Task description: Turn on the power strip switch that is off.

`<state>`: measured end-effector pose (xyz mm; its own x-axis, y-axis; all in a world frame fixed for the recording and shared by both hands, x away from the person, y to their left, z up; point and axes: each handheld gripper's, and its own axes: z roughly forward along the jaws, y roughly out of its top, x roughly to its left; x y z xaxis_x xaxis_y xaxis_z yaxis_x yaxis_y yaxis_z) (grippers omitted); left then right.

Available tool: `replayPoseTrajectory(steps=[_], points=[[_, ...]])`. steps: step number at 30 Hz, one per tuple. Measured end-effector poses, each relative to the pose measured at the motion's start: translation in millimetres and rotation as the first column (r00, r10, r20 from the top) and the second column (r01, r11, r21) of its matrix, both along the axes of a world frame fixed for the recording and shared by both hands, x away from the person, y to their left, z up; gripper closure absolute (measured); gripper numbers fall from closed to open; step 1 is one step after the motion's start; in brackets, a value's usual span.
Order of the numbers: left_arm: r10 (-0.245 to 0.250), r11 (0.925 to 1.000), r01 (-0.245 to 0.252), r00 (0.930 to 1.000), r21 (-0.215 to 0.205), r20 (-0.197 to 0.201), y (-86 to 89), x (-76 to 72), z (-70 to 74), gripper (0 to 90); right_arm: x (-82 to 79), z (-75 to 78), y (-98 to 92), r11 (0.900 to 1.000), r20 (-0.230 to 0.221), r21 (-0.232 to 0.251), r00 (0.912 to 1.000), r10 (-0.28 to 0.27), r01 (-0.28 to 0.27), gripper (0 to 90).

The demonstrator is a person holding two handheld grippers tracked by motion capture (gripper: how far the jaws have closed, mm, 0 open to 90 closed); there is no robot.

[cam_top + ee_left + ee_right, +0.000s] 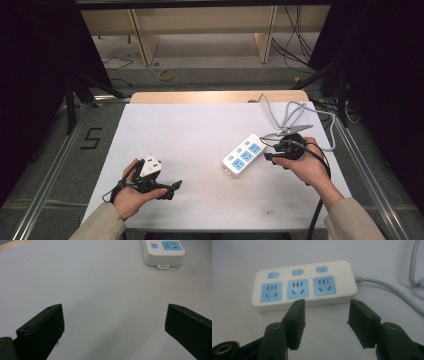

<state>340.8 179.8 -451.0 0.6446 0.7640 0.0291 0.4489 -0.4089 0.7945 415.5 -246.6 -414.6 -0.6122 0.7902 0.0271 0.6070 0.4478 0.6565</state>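
So the right gripper (pixel 270 156) sits just beside the near long side of the white power strip (pixel 243 154), with both black jaws pointing at it but not touching. In the right gripper view the jaws stand a fair way apart with bare table between them, nothing held, and the power strip (pixel 304 285) lies right past the tips, crosswise to them. It has three blue sockets in a row, each with a small blue switch on the side farther from the gripper. Its grey cord (pixel 387 290) leaves the end that shows on the right in that view and trails off past the right jaw; from the high view the cord (pixel 295 112) loops around beyond the right hand (pixel 310 167). The left gripper (pixel 170 189) is well apart from the strip, off toward the near left of the white table (pixel 190 125), held in the left hand (pixel 132 192). Its jaws are spread wide and empty over bare table, and in the left gripper view the end of the power strip (pixel 163 252) with its little hanging tab shows far ahead, up and to the right of the jaws.
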Motion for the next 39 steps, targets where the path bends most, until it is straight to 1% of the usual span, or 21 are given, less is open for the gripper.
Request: replayPoseTrajectory(steps=[3,5,15,17,19,24,26,29,31,34,37,39], points=[[0.002,1.0,-0.002,1.0,-0.003,0.0,-0.2,-0.4,-0.2,2.2,-3.0,-0.5,-4.5,1.0,0.006,0.023,1.0,-0.006,0.006,40.2],[0.003,1.0,-0.003,1.0,-0.004,0.0,-0.1,-0.3,-0.2,2.1,-5.1,-1.4,-8.0,1.0,0.011,0.025,0.9999,-0.007,0.007,38.0],[0.003,1.0,-0.003,1.0,-0.001,-0.002,0.2,-0.5,-0.3,2.1,-19.5,-8.8,-20.8,0.998,0.045,0.067,0.9989,-0.015,0.012,33.3],[0.003,1.0,-0.003,1.0,-0.002,-0.002,0.2,-0.5,-0.5,2.2,-23.2,-11.5,-22.8,0.997,0.054,0.075,0.9985,-0.011,0.007,33.1],[0.002,1.0,-0.002,1.0,0.0,-0.002,0.4,-0.5,-0.3,2.1,-27.0,-15.5,-24.9,0.996,0.055,0.086,0.9985,-0.01,0.005,33.0],[0.001,1.0,-0.001,1.0,0.0,-0.002,0.4,-0.8,-0.3,2.1,-35.6,-25.0,-32.6,0.994,0.062,0.108,0.9977,-0.026,0.019,31.9],[-0.001,1.0,0.001,1.0,0.002,-0.002,0.3,-1.0,-0.2,2.1,-39.1,-26.3,-35.4,0.993,0.069,0.119,0.9971,-0.033,0.025,31.6],[-0.002,1.0,0.002,1.0,-0.001,-0.002,0.3,-1.3,0.0,2.1,-44.9,-29.4,-41.1,0.99,0.092,0.14,0.9947,-0.045,0.032,31.4],[-0.003,1.0,0.003,1.0,-0.002,-0.001,0.7,-1.7,0.4,2.2,-48.1,-31.5,-44.3,0.987,0.098,0.154,0.9936,-0.057,0.041,31.4],[-0.003,1.0,0.003,1.0,-0.005,0.001,1.0,-2.1,0.8,2.1,-52.4,-33.9,-47.6,0.985,0.109,0.165,0.9918,-0.067,0.049,31.0],[-0.009,1.0,0.009,1.0,-0.002,0.001,1.3,-2.6,1.5,2.1,-55.2,-34.4,-48.7,0.984,0.106,0.168,0.9917,-0.072,0.054,30.9],[-0.01,0.9999,0.01,0.9999,-0.001,0.004,1.9,-2.7,2.3,2.1,-56.1,-35.0,-49.1,0.984,0.116,0.172,0.9902,-0.077,0.057,30.9]])
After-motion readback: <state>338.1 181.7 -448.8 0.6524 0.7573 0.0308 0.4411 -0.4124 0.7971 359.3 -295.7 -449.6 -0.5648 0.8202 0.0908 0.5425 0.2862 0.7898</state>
